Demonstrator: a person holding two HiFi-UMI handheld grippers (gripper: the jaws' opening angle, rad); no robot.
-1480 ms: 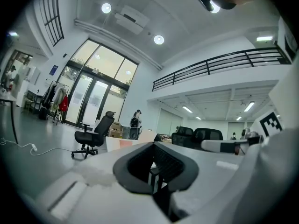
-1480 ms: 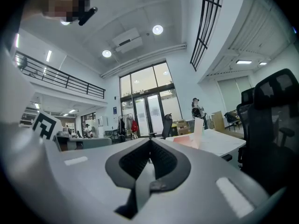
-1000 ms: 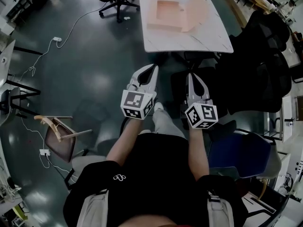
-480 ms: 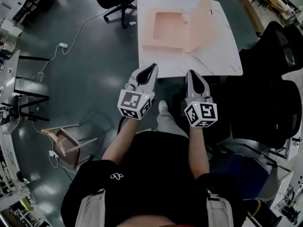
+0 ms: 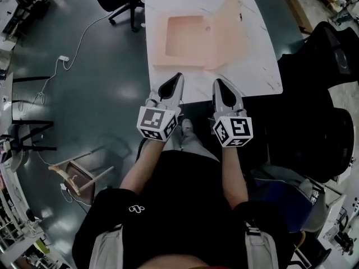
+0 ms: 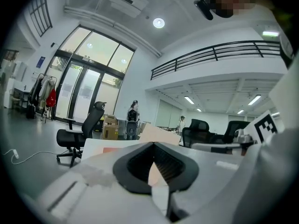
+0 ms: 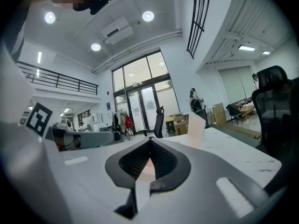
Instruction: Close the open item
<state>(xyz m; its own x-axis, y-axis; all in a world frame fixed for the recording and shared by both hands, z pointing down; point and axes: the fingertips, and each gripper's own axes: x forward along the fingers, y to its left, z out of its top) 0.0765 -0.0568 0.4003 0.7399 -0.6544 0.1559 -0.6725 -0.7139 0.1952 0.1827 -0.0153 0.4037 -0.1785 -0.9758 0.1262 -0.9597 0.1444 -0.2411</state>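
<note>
Box point(image 5: 185, 35), pink, open on white table point(image 5: 252, 77), lid point(image 5: 230, 29) upright at its right side. Left gripper point(image 5: 177, 77) and right gripper point(image 5: 217, 83) at the near table edge, jaws closed on nothing. Square black-and-white markers point(image 5: 154, 121) on cubes; shirt logo point(image 5: 134, 209) too small to read.

A: Item?
B: Flat pale-pink box point(image 5: 184, 42), open, tray facing up.
A: Lid?
B: Lid point(image 5: 229, 29) stands raised along the tray's right edge. Box lies on white surface point(image 5: 255, 72), left-centre.
</note>
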